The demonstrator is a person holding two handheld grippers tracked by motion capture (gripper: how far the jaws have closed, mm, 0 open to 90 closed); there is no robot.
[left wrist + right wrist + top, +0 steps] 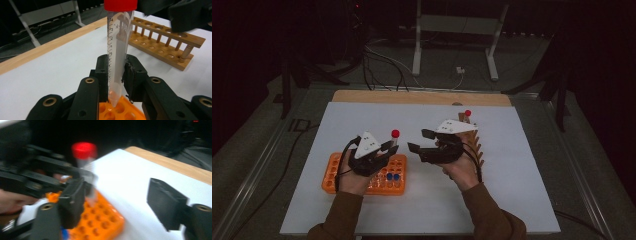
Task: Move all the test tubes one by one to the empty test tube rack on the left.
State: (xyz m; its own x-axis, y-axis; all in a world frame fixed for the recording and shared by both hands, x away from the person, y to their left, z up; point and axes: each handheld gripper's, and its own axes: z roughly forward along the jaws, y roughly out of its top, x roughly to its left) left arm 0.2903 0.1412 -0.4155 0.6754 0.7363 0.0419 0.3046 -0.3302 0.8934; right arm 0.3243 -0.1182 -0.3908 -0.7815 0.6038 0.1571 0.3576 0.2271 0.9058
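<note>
Left gripper view: a red-capped tube (117, 57) is pinched upright in the left gripper (117, 72), its tip held just above the orange rack (125, 112). Nearby, the right gripper (117, 200) is held with jaws spread and empty; a wooden rack (162, 42) is seen beyond.

The tube (117, 62) between the left hand-held gripper's (117, 75) matt black plastic jaws is clear, smooth plastic with a glossy red cap. Under it sits a glossy orange plastic rack (120, 111); beyond lies a varnished wooden rack (165, 42) on the matt white worktop (62, 67).
</note>
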